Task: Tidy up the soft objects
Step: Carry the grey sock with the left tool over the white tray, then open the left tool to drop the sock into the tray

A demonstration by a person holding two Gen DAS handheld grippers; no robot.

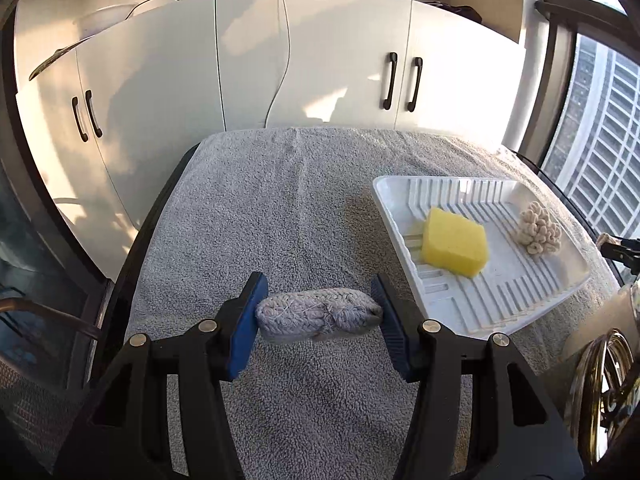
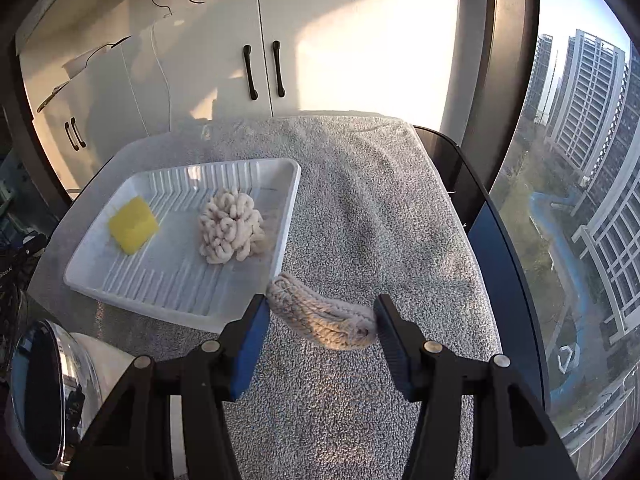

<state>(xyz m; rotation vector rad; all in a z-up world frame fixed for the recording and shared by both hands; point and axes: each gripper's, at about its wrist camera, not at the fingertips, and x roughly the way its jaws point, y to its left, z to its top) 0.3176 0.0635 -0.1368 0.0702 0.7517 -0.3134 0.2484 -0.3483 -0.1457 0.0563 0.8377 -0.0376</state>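
A white ribbed tray (image 1: 520,304) (image 2: 100,276) lies on the grey towel. In it are a yellow sponge (image 1: 456,242) (image 2: 133,225) and a cream knotted rope bundle (image 1: 540,229) (image 2: 232,226). My left gripper (image 1: 318,314) is shut on a grey braided rope roll (image 1: 316,314), held just above the towel, left of the tray. My right gripper (image 2: 322,320) is shut on a beige braided rope piece (image 2: 320,318) by the tray's near right corner.
The grey towel (image 1: 280,208) (image 2: 380,208) covers a dark table. White cabinets (image 1: 320,60) stand behind. A round chrome mirror (image 2: 44,392) stands between the grippers near the front edge. A window (image 2: 580,160) runs along the right.
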